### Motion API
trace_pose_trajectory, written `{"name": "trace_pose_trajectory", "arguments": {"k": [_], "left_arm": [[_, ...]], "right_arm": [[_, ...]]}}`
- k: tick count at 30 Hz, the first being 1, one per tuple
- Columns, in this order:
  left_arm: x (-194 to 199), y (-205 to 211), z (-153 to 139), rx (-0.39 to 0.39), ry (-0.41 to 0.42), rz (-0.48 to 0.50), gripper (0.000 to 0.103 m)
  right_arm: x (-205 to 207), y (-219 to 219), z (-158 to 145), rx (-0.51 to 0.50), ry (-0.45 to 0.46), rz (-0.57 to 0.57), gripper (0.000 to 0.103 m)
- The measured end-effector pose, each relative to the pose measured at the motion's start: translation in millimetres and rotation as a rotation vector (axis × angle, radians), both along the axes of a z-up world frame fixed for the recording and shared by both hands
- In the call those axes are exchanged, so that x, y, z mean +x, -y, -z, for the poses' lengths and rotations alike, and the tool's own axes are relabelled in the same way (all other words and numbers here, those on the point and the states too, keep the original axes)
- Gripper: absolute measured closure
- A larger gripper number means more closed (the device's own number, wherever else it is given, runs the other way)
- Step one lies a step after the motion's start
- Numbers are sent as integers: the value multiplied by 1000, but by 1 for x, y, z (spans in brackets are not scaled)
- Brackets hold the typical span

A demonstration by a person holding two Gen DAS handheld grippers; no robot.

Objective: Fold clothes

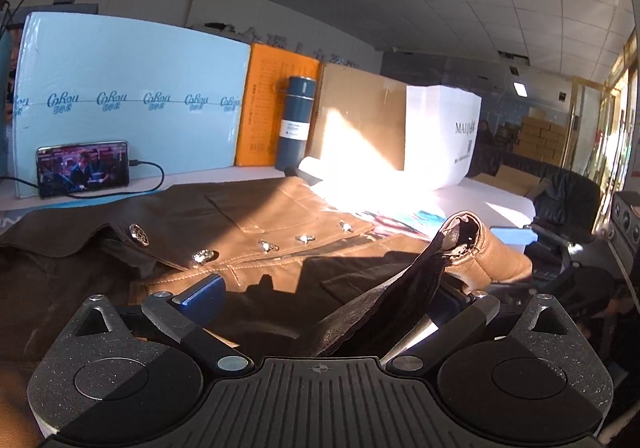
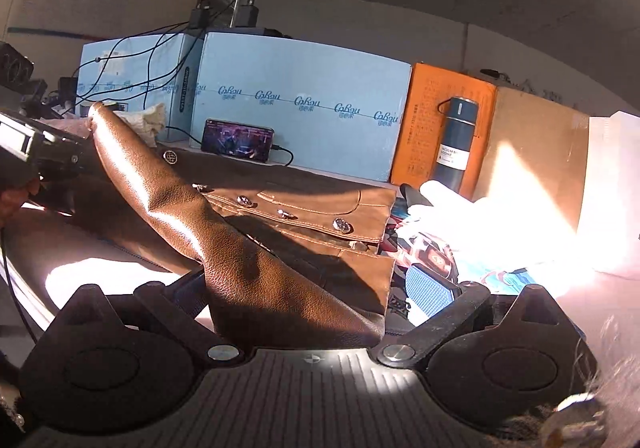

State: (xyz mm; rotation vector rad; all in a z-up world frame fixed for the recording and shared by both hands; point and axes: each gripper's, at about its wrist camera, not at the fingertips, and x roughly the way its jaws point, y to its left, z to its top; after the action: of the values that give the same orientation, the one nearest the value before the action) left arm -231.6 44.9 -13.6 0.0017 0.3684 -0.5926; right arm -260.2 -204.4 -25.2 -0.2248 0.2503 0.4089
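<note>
A brown leather jacket with silver snap buttons point(image 1: 256, 224) lies spread on the white tabletop point(image 1: 492, 200), its buttoned front panel facing up and its far edge near a dark blue cylindrical flask point(image 1: 295, 124) that stands against an orange box point(image 1: 264, 104). A phone with a lit screen point(image 1: 82, 168) leans on a pale blue printed box point(image 1: 132, 88) behind the jacket

In the left wrist view the left gripper point(image 1: 320, 288) has its jaws wide apart; the jacket's sleeve point(image 1: 400, 280) rises from between them, nearer the right-hand finger, and runs up to the open cuff point(image 1: 464, 228). I cannot tell whether that finger's pad presses the leather

In the right wrist view the right gripper point(image 2: 320, 292) also stands with its jaws wide apart. The sleeve point(image 2: 240, 256) lies across the gap between them, close to the left-hand finger and well apart from the ribbed blue pad point(image 2: 428, 288) on the right, which is bare. The sleeve stretches up and left to the other gripper at the picture's left edge
</note>
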Motion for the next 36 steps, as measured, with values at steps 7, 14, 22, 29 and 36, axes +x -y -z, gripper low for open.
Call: {"name": "trace_pose_trajectory", "arguments": {"k": [7,14,22,29,36], "left_arm": [[-16,8,9,204,48,-56,1],[-29,-13,9,333,92,-178,0],[-39,-47,12,460,136,-341,1],[-62,-45,10,530,196,-190,51],[-69,-44,-2,410,171,-47,94]], "right_arm": [[2,-22,8,-121,30,-78,2],[-2,-29,10,-208,18,-159,15],[-13,-9,-14,-95,72,-213,94],[-8,17,-31,-51,128,-106,96],[2,28,-53,-3,235,-59,96]]}}
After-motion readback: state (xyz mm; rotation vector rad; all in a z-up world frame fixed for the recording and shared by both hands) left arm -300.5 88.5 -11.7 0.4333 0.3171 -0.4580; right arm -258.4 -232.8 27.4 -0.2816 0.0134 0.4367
